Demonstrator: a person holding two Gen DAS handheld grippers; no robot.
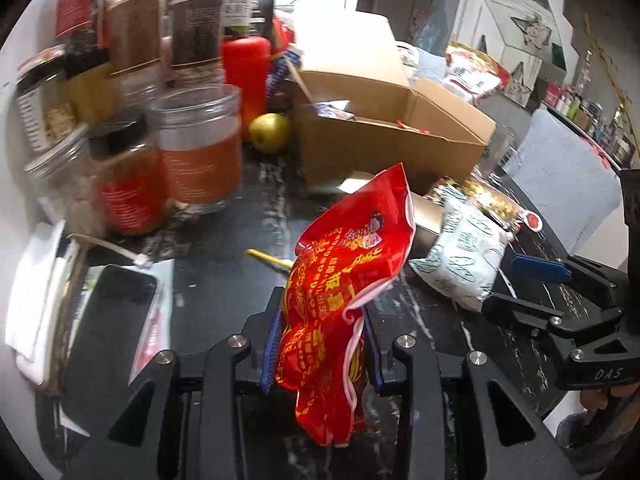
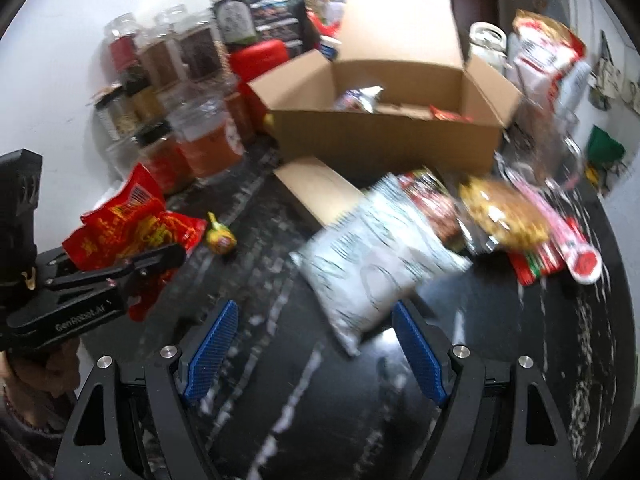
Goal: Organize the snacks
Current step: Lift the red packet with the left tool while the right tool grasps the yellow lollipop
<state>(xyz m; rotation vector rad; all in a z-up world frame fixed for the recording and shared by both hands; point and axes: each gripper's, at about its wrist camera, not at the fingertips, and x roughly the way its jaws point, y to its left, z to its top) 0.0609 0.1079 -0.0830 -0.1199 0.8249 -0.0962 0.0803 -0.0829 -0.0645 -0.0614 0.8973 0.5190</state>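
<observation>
We hold the red snack bag (image 1: 340, 292) pinched in our left gripper (image 1: 320, 344); its blue pads are closed on the bag's lower part, and the rest stands up crumpled and loose above the fingers, clear of the dark marbled desk (image 1: 224, 216). Our right gripper (image 2: 316, 344) stands open with nothing between its pads; just ahead of it lies the white-and-grey pouch (image 2: 376, 256), flat on the desk and untouched.

The open cardboard box (image 2: 384, 128) sits further back, already holding a few packets; we judge it to be where the red bag should go.

What could go wrong from here:

- the grip is on thin, slippery film near one end; the heavy free part could swing as we carry it, and the bag might slide out before it is over the box;
- the front flap (image 2: 320, 192) lies folded down on the desk toward us; a low carry could catch the bag on the box's front wall;
- the crowded jars (image 1: 200, 140) stand close to the left of the box, the nearest without a lid; a wide sweep from our left side could knock one over;
- the small wrapped sweet (image 2: 220, 234) lies near the path and could be pushed aside;
- both grippers work near each other, so reaching for the pouch during the carry risks a bump.
</observation>
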